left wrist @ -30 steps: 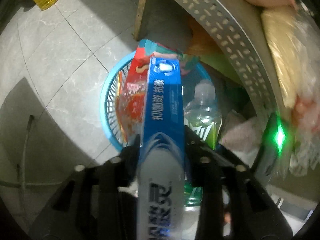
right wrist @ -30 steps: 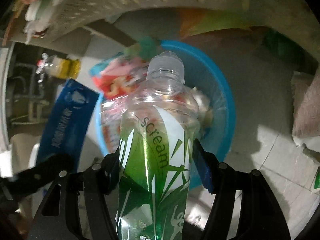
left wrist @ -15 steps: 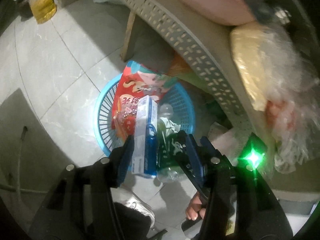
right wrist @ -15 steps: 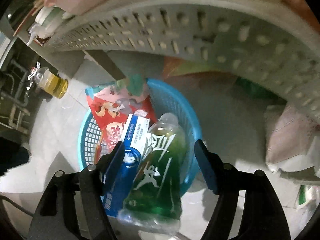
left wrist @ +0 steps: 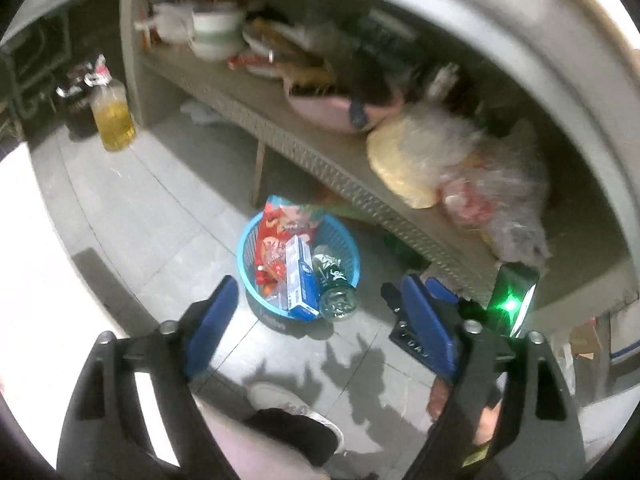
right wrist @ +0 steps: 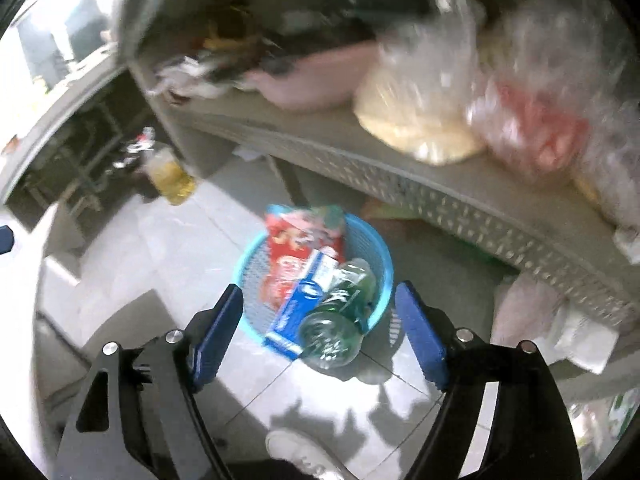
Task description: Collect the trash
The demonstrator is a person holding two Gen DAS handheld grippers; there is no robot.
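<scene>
Both grippers are up over the floor, the left gripper [left wrist: 312, 320] and the right gripper [right wrist: 318, 336] each with jaws spreading wider and nothing between them. Down on the tiles sits the blue basket [left wrist: 250, 248], holding the red snack bag [left wrist: 272, 248], the blue box [left wrist: 298, 276] and the green bottle [left wrist: 334, 284], box and bottle both poking over the near rim. To finish this drop cleanly, I'd keep lifting straight clear so neither finger clips that bottle, then scan the shelf [left wrist: 320, 152] on the right for more rubbish
</scene>
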